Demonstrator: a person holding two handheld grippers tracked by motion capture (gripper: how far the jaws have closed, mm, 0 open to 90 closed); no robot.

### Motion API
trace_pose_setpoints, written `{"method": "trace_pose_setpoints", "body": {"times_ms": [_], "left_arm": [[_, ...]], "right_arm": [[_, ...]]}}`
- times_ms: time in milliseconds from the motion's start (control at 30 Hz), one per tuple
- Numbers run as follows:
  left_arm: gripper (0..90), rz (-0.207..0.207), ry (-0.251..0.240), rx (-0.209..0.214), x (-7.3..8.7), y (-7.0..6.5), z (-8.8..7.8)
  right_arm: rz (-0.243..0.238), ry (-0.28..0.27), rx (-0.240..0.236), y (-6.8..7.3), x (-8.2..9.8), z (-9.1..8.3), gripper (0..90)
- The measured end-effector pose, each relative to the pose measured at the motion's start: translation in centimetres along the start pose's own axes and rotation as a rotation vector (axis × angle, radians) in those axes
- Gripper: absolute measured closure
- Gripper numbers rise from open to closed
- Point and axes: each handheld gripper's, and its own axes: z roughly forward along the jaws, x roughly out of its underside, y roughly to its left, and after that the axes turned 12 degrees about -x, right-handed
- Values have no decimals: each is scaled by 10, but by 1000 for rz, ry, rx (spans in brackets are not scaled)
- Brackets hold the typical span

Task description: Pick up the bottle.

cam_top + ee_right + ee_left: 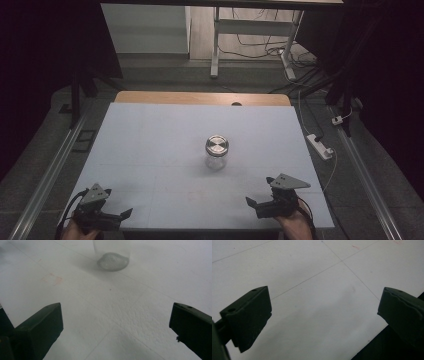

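We find the left hand-held gripper point(117, 216) at the near left corner of the white surface point(150, 150), jaws spread wide with nothing between them; in its own view they frame bare board. The right hand-held gripper point(256, 206) sits at the near right edge, jaws likewise wide apart and empty, touching nothing. Ahead of it, well apart, we note a clear glass jar point(217, 152) with a metal lid point(217, 145), upright near the middle of the surface. The right gripper view shows the jar's base point(113, 261) straight ahead between the jaws' lines.
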Motion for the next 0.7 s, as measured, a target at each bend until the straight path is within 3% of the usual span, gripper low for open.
{"method": "trace_pose_setpoints", "body": {"times_ms": [300, 467, 700], "left_arm": [[11, -12, -8, -16, 0, 0, -1], [17, 6, -7, -15, 0, -1, -1], [21, 35, -11, 18, -1, -2, -1]], "right_arm": [[-18, -10, -23, -3, -8, 12, 0], [-29, -10, -46, -3, -12, 20, 0], [-55, -9, -75, -5, -18, 29, 16]]}}
